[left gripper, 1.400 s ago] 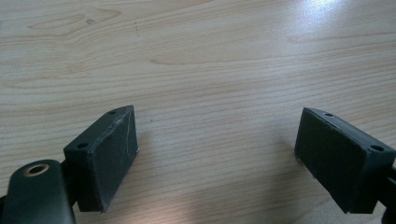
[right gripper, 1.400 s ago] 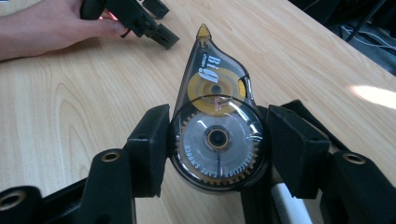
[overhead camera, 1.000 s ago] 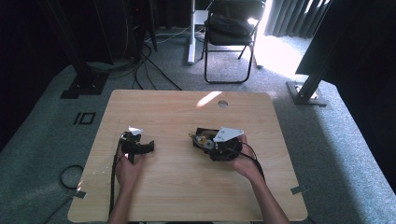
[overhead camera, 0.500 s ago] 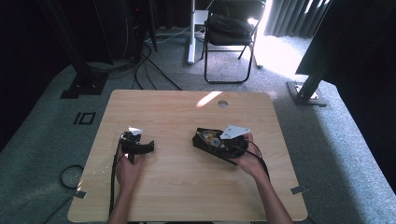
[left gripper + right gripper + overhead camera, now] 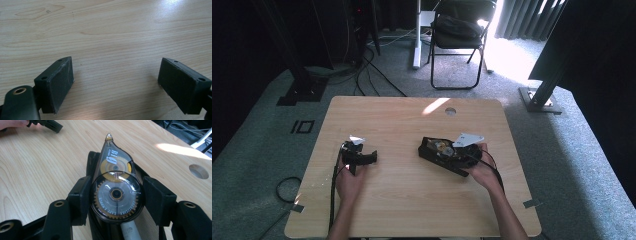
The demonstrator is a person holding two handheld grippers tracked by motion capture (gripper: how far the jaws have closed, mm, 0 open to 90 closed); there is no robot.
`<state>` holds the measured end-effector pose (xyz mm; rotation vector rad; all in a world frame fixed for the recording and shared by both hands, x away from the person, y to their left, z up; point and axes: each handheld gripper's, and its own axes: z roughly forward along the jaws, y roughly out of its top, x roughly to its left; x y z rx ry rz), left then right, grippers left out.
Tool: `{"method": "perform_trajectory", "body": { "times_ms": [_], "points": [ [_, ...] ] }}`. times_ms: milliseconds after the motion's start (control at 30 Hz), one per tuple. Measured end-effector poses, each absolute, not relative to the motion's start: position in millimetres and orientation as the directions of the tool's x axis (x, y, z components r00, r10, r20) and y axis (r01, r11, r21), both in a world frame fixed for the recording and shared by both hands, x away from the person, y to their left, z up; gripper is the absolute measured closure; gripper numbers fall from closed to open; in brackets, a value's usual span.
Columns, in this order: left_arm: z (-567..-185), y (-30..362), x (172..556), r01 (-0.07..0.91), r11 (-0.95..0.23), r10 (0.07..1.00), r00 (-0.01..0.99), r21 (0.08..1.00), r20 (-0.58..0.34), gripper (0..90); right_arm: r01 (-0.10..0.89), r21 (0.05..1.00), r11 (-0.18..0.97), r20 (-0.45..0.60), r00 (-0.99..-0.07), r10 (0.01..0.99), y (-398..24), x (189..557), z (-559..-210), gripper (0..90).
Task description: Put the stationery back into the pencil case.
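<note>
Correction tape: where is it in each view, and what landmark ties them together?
High view: correction tape right of centre on the table, at the right hand-held gripper.
Right gripper view: centre, between the jaws, tip pointing away.
Left gripper view: bare tabletop between the jaws, no tape.
Shared landmark: round table hole.

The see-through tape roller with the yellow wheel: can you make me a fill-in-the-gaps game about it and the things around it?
1. The clear correction tape roller with a yellow wheel sits between the jaws of the ____ hand-held gripper.
2. The left hand-held gripper has ____ between its open jaws.
3. The light table is made of ____.
4. The roller's tip points ____ from the right hand-held gripper's camera.

Missing words: right; nothing; wood; away
</note>
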<state>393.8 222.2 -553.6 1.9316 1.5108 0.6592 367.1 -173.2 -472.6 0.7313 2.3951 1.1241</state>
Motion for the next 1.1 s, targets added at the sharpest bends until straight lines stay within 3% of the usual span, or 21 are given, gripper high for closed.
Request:
{"method": "perform_trajectory", "body": {
  "times_ms": [833, 1100],
  "points": [
    [-554, 222, 394, 0.678, -0.178, 0.973, 0.232, 0.713, 0.023, 13.4, 0.383, 0.743, 0.549, -0.04, -0.793, 0.608, -179, 378, -490, 40.6],
    [-554, 222, 394, 0.679, -0.178, 0.973, 0.231, 0.713, 0.023, 13.4, 0.363, 0.803, 0.472, -0.031, -0.766, 0.642, -189, 369, -475, 30.2]
  ]
}}
